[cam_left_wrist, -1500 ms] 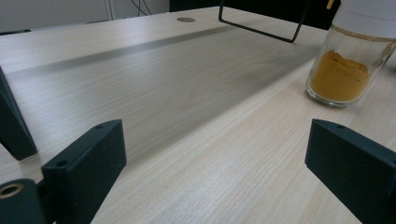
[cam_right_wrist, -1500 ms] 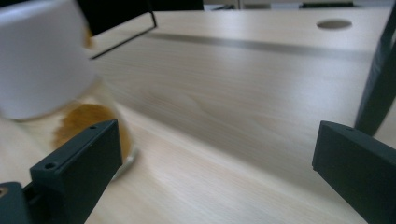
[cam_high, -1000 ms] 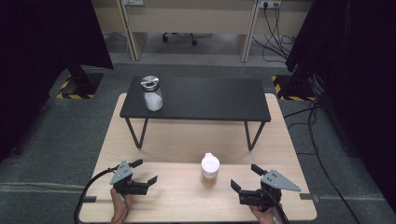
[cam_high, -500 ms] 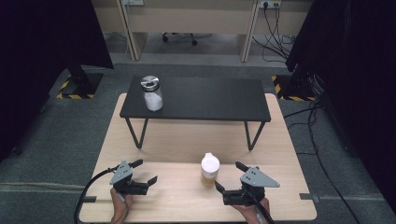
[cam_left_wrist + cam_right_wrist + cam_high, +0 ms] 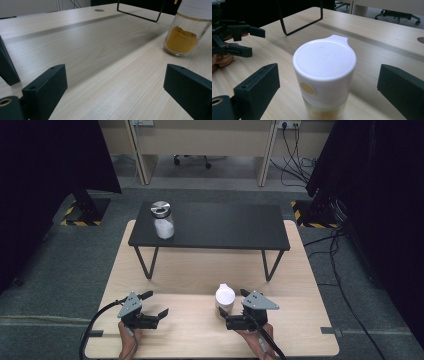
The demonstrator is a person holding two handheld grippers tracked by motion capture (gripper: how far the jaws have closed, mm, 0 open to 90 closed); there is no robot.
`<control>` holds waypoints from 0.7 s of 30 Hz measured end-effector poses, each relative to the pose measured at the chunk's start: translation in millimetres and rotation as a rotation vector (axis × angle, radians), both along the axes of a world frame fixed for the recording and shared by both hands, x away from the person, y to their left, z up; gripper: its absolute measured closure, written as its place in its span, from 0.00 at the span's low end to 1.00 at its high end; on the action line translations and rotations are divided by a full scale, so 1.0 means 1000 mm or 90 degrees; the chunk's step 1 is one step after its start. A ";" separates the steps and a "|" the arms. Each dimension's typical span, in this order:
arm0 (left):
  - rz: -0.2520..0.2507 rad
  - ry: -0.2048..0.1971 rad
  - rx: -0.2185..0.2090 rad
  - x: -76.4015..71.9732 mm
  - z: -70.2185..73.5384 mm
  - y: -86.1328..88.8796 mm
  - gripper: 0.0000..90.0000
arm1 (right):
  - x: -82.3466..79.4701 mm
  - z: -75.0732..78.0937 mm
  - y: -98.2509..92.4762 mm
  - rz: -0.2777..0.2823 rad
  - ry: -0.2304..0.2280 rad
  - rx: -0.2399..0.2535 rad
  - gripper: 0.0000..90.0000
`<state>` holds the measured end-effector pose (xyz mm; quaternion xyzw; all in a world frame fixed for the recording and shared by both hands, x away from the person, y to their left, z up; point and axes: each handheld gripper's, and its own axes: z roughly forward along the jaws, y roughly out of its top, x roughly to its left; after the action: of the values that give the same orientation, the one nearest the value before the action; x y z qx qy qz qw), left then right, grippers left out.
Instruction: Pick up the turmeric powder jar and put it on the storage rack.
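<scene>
R tool at spice jar, L tool idle.
R tool [image 5: 226, 316] jaws wide, just been closing a bit, spice jar [image 5: 325, 75] between them, untouched. L tool [image 5: 156, 306] released, nothing in it, jar off to its right on bench [image 5: 200, 270].

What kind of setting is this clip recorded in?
Likely an office or lab set up for recording: a light wooden table on grey carpet, desk panels with a wall socket and trailing cables, an office chair base, and black curtains at both sides.
</scene>
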<state>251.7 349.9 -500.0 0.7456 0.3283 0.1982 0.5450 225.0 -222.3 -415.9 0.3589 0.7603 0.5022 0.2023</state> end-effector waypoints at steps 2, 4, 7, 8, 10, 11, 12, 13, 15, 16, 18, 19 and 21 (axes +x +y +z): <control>0.000 0.000 0.000 0.000 0.000 0.000 0.05 | 0.003 -0.002 0.003 0.000 0.000 -0.001 0.06; 0.000 0.000 0.000 0.000 0.000 0.000 0.05 | 0.006 -0.003 0.006 -0.001 0.003 0.001 0.06; -0.001 0.000 0.000 0.000 0.000 0.000 0.05 | 0.008 -0.004 0.008 -0.002 0.007 0.002 0.07; -0.001 0.000 0.000 0.000 0.000 0.000 0.05 | 0.009 -0.004 0.008 -0.002 0.009 0.002 0.07; -0.001 0.000 0.000 0.000 0.000 0.000 0.05 | 0.011 -0.005 0.010 -0.002 0.013 0.001 0.08; -0.001 0.000 0.000 0.000 0.000 0.000 0.05 | 0.011 -0.005 0.010 -0.002 0.013 0.001 0.08; -0.001 0.000 0.000 0.000 0.000 0.000 0.05 | 0.014 -0.006 0.012 -0.001 0.018 0.002 0.08; -0.001 0.001 0.000 0.000 0.000 0.000 0.05 | 0.014 -0.006 0.013 -0.001 0.018 0.000 0.09; -0.001 0.001 0.000 0.000 0.000 0.000 0.05 | 0.016 -0.007 0.016 -0.001 0.021 -0.003 0.10; -0.001 0.001 0.000 0.000 0.000 0.000 0.05 | 0.017 -0.007 0.017 -0.002 0.024 -0.002 0.10; -0.001 0.001 -0.001 0.000 0.000 0.000 0.05 | 0.018 -0.007 0.020 -0.005 0.028 -0.005 0.12; -0.001 0.001 -0.001 0.000 0.000 0.000 0.05 | 0.019 -0.008 0.021 -0.005 0.027 -0.006 0.13; -0.001 0.001 -0.001 0.000 0.000 0.000 0.05 | 0.020 -0.009 0.024 -0.011 0.031 -0.010 0.14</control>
<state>252.1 350.2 -500.0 0.7457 0.3280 0.1972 0.5453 244.8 -197.9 -424.4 0.3761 0.7655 0.4858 0.1913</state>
